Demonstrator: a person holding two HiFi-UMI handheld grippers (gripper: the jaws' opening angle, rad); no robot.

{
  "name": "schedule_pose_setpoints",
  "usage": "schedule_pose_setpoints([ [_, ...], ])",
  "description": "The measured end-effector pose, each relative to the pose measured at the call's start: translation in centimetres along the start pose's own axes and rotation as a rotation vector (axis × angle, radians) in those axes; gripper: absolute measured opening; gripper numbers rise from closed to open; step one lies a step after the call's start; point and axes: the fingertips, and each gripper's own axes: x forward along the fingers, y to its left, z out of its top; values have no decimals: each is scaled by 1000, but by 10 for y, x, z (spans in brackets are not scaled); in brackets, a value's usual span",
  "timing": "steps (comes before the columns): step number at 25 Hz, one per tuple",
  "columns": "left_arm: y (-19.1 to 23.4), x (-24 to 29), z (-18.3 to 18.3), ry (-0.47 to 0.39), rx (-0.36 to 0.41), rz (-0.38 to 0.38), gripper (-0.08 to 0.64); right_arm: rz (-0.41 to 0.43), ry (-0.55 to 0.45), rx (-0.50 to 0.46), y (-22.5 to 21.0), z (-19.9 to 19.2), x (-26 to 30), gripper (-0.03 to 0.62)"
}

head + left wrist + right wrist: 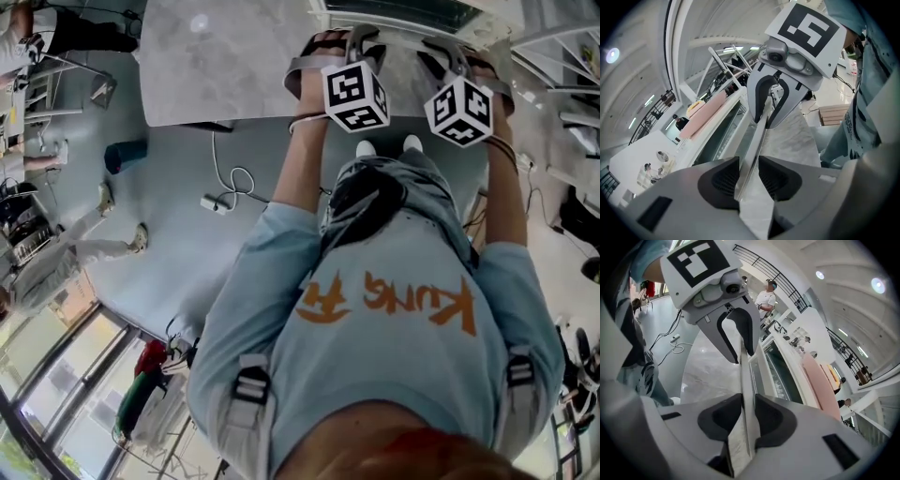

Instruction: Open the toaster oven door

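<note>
Between the jaws, door handle [758, 136], left gripper [749, 174] and right gripper [746, 416] both clamped on it

The left gripper [749, 176] and right gripper [745, 416] clamp the handle bar [757, 140] at two spots, its stretch between them free; the glass door [780, 376] stands just behind. The marble tabletop [705, 371] before it lies bare.
</note>
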Motion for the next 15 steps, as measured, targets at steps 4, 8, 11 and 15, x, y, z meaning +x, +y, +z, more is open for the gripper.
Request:
schedule_pose_setpoints([
  [4,-12,-4,-5,-4,-3,7,126,-17,22,-7,14,1,0,87],
  [8,-33,-7,-7,-11,4,0,124,-44,57,-36,33,-6,-3,83],
  [11,-48,-8,-12,-15,10,13,124,-60,74,-55,48,-10,-1,80],
  [15,-72,-9,-25,-9,8,6,124,-85,97,-66,71,-11,4,75],
])
